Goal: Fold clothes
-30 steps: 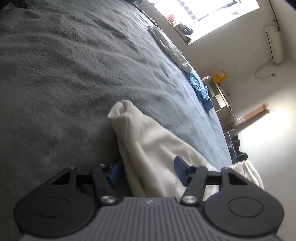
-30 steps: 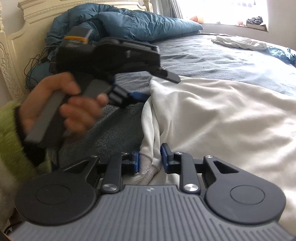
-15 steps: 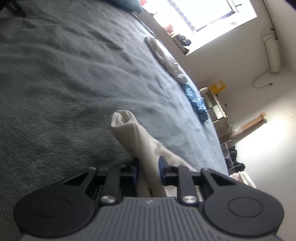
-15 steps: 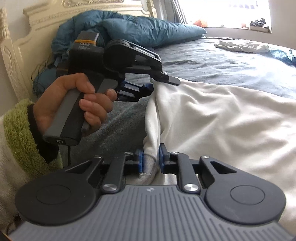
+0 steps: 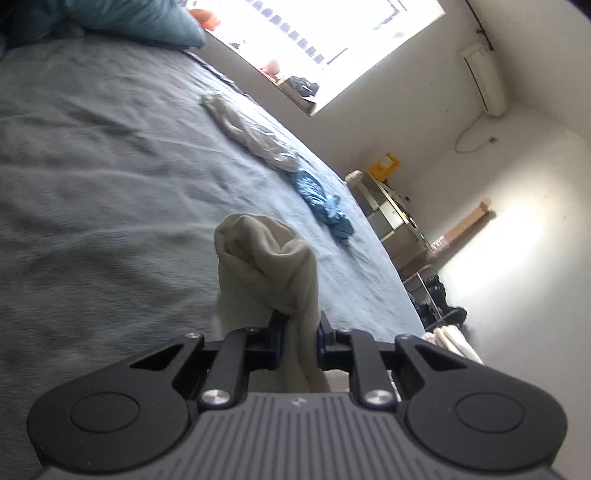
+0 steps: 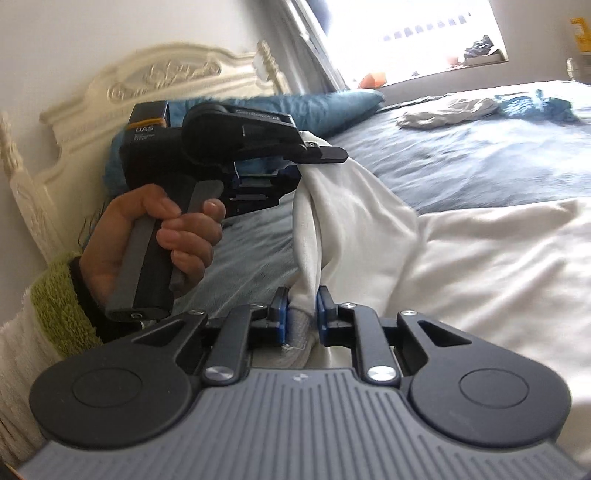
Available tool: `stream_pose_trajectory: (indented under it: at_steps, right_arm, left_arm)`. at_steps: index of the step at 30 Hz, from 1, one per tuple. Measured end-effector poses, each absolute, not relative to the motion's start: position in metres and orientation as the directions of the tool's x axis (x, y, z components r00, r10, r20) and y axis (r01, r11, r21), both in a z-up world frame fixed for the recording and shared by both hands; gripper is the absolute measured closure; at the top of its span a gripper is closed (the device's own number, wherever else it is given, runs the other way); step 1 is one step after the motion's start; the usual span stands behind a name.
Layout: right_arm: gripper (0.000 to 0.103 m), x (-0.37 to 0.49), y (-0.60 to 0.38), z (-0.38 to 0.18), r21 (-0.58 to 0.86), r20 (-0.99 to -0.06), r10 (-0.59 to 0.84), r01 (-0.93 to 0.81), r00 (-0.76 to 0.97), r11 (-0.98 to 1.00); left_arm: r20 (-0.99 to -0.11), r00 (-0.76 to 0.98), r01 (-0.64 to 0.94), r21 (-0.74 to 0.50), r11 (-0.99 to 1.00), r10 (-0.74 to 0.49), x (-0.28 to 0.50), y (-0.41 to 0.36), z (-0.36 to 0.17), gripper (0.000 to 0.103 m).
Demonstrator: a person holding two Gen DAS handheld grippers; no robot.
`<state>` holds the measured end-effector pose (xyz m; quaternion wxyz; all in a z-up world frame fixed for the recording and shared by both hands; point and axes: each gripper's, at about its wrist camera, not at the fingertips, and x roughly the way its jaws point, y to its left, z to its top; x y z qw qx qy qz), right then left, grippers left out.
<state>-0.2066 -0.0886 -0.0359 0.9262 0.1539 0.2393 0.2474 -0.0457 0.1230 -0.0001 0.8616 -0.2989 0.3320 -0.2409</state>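
A white garment [image 6: 461, 266] lies spread on the grey bed [image 6: 480, 162], with its near-left edge lifted off the blanket. My right gripper [image 6: 298, 300] is shut on a bunched hem of that edge. In the right wrist view a hand [image 6: 166, 229] holds my left gripper [image 6: 293, 177], which pinches the same edge higher up and further back. In the left wrist view the white garment [image 5: 266, 254] rises as a rolled fold out of my left gripper [image 5: 298, 326]. Its jaws are closing, and the pads press on the cloth between them.
A pale crumpled garment [image 5: 251, 133] and a blue one [image 5: 321, 203] lie further across the grey bed [image 5: 92, 166]. A teal duvet [image 6: 332, 107] rests by the carved cream headboard [image 6: 110, 92]. Beyond the bed stand a bright window [image 5: 332, 29] and shelves [image 5: 388, 210].
The left gripper's jaws closed on the white garment's edge; the right tightened on the hem. Both rose, lifting the edge off the blanket. The hand and left gripper moved up and back.
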Motion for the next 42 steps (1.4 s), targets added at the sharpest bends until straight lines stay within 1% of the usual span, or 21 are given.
stream_pose_trajectory:
  at_steps: [8,13,17,26,39,41,42]
  right_arm:
    - [0.091,-0.222,-0.159,-0.038,0.504,-0.258,0.511,-0.337,0.82,0.796]
    - [0.092,-0.232,-0.206,-0.045,0.561,-0.187,0.479,-0.306,0.858,0.769]
    - [0.092,-0.241,-0.243,-0.057,0.613,-0.153,0.432,-0.257,0.889,0.747]
    - [0.093,-0.256,-0.313,-0.08,0.717,-0.12,0.342,-0.157,0.932,0.679]
    - [0.093,-0.275,-0.375,-0.106,0.799,-0.092,0.281,-0.097,0.955,0.593]
    - [0.093,-0.278,-0.38,-0.111,0.804,-0.1,0.271,-0.083,0.957,0.589]
    - [0.094,-0.28,-0.383,-0.114,0.809,-0.104,0.267,-0.075,0.958,0.584]
  left_arm:
    - [-0.482,0.639,0.272,-0.588,0.762,-0.6,-0.046,0.029,0.025,0.088]
    - [-0.519,0.603,0.311,-0.547,0.778,-0.606,-0.04,-0.038,0.026,0.088]
    - [-0.552,0.569,0.347,-0.512,0.786,-0.61,-0.036,-0.09,0.021,0.089]
    - [-0.616,0.486,0.41,-0.465,0.785,-0.619,-0.032,-0.184,0.002,0.089]
    - [-0.69,0.397,0.448,-0.429,0.784,-0.605,-0.024,-0.257,-0.023,0.089]
    - [-0.704,0.368,0.461,-0.429,0.777,-0.607,-0.023,-0.267,-0.031,0.086]
    - [-0.711,0.354,0.467,-0.429,0.773,-0.608,-0.023,-0.272,-0.034,0.08]
